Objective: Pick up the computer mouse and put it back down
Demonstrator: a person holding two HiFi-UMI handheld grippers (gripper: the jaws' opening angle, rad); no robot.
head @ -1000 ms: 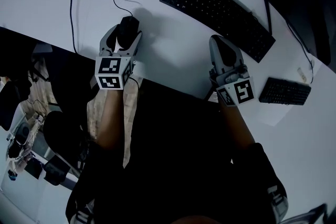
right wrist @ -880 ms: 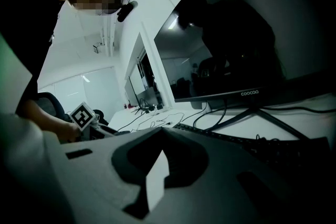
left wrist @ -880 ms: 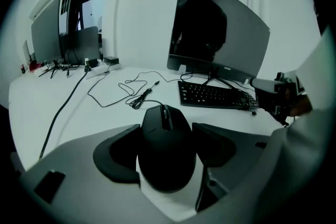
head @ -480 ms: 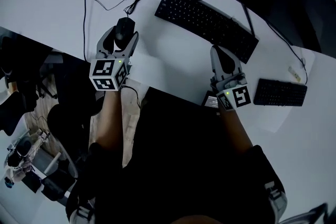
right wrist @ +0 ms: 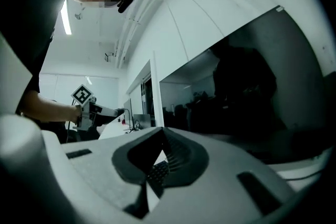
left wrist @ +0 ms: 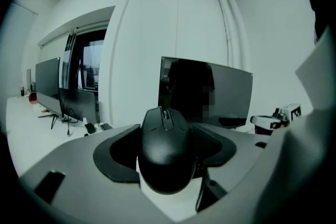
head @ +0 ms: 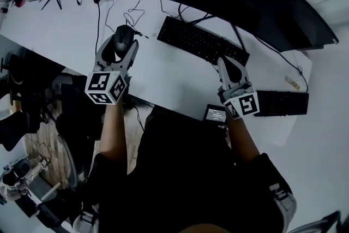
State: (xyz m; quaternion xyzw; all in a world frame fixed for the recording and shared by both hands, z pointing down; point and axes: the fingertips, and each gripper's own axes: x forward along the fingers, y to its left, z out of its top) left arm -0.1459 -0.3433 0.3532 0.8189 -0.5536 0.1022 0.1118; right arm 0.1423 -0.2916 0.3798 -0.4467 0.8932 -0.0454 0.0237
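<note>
Mouse (head: pixel 123 35) sits clamped in my left gripper (head: pixel 121 45), held above the white desk (head: pixel 163 76), forearm stretched forward. My right gripper (head: pixel 227 63) points level, jaws together, over the black keyboard (head: pixel 200 43) before a dark monitor (head: pixel 240 3).

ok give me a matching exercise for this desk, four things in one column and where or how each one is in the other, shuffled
Things:
1 computer mouse
2 right gripper
3 long keyboard
4 small keyboard

Places and states:
a on the desk, just right of the right gripper
b clamped between the jaws of the left gripper
c jaws together, nothing in them
d on the desk, in front of the monitor

Pairs: 1-b, 2-c, 3-d, 4-a
</note>
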